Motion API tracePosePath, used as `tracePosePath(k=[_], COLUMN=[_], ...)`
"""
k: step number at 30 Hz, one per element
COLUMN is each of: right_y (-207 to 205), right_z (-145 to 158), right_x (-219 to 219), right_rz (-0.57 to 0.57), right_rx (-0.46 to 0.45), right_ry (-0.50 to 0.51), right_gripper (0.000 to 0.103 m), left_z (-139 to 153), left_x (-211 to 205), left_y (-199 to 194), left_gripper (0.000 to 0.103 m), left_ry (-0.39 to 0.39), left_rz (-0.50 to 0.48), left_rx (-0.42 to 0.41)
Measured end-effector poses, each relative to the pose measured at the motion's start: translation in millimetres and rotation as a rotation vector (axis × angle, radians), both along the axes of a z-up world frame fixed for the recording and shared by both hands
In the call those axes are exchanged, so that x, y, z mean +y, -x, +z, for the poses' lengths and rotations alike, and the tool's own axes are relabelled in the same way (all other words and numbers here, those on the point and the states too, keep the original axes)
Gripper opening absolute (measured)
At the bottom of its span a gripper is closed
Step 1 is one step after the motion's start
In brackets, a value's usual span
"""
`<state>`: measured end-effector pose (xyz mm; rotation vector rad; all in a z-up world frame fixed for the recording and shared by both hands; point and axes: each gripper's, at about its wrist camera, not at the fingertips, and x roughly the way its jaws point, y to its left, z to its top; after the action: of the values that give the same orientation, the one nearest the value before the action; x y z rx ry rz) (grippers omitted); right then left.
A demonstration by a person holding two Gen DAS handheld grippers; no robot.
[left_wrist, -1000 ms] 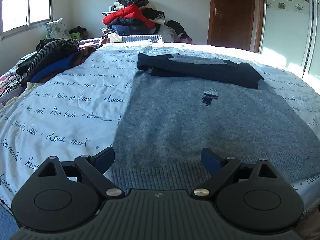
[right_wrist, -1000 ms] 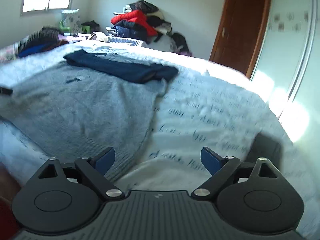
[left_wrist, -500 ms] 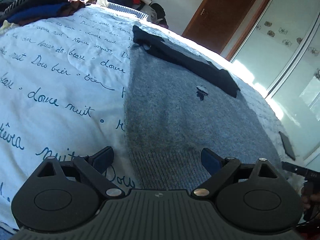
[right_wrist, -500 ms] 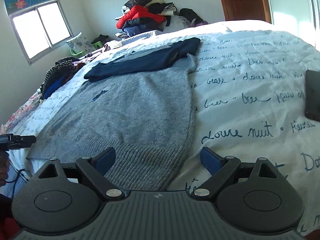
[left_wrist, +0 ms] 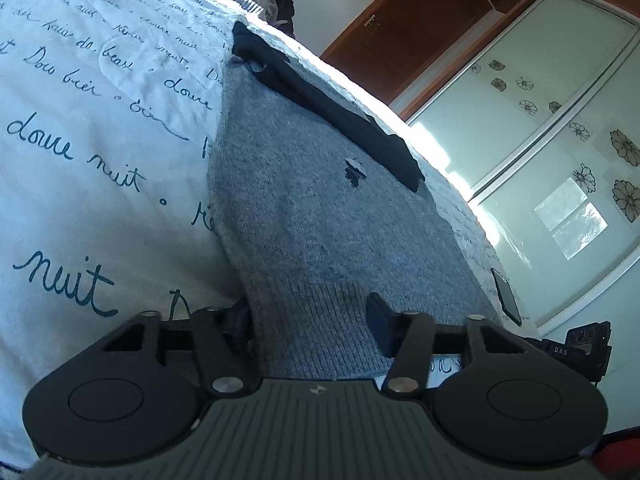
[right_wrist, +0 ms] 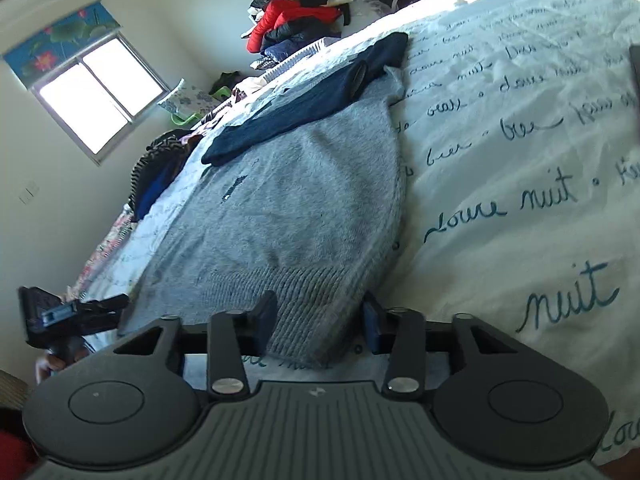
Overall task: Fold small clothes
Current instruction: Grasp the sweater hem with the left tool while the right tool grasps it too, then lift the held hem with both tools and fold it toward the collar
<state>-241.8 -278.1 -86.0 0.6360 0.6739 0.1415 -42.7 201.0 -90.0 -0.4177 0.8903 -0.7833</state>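
Note:
A grey knit sweater (left_wrist: 320,216) with dark navy sleeves folded across its top lies flat on a white bedspread with blue script. It also shows in the right wrist view (right_wrist: 288,200). My left gripper (left_wrist: 310,324) straddles the sweater's left hem corner, jaws partly closed, the ribbed hem between the fingers. My right gripper (right_wrist: 320,320) straddles the right hem corner the same way. Neither pair of fingers is pressed together.
The bedspread (left_wrist: 80,120) covers the bed. A pile of clothes (right_wrist: 304,12) sits at the far end, more clothes (right_wrist: 160,168) lie along the window side. A dark phone (left_wrist: 506,296) lies near the bed's right edge. Sliding wardrobe doors (left_wrist: 560,140) stand beyond.
Both grippers tilted and moved down onto the sweater's hem corners. The jaws of both have narrowed around the ribbed hem.

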Motion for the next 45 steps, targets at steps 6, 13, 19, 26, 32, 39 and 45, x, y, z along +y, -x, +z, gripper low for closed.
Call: tracePosePath(k=[6,13,19,26,32,39,45], right_y=[2.9,2.5,1.0,2.5,-6.1,-18.3,-28.5], right_z=[-11.5,-6.4,-7.1,9.2,22.5,41.0,54.0], right_x=[-10.0,-2.7,2.0,5.2,1.9,-1.2,-6.0], right_rz=[-0.061,-0.076,-0.082,-0.075,-0.07,-0.074,-0.093], right_rx=[0.005,0.023,0.02,-0.042,-0.091,-0.167,-0.222], right_ry=[-0.069,-0.019,0.014,-0.002,-0.043,-0.066,-0.067], right_gripper=[0.007,0.006,0.006,0.006,0.006,0.006,0.006], left_z=[-8.1,4.1,1.4,21.4,39.7,63.4,75.4], left_x=[0.4,-7.4,-6.6,-8.7,-17.3,-25.1,-24.6], left_y=[-0.5,9.3,11.6,17.1,14.7,7.3,-2.0], left_gripper=[0.006,0.005,0.005,0.005,0.005,0.005,0.005], left_ry=[0.004,-0.052,-0.048,-0.019,0.024,0.071,0.087], left_rz=[0.013,0.016,0.044,0.059,0.072,0.119,0.205], left_rx=[0.033,-0.049,-0.06,-0.129,-0.175,-0.251,-0.283])
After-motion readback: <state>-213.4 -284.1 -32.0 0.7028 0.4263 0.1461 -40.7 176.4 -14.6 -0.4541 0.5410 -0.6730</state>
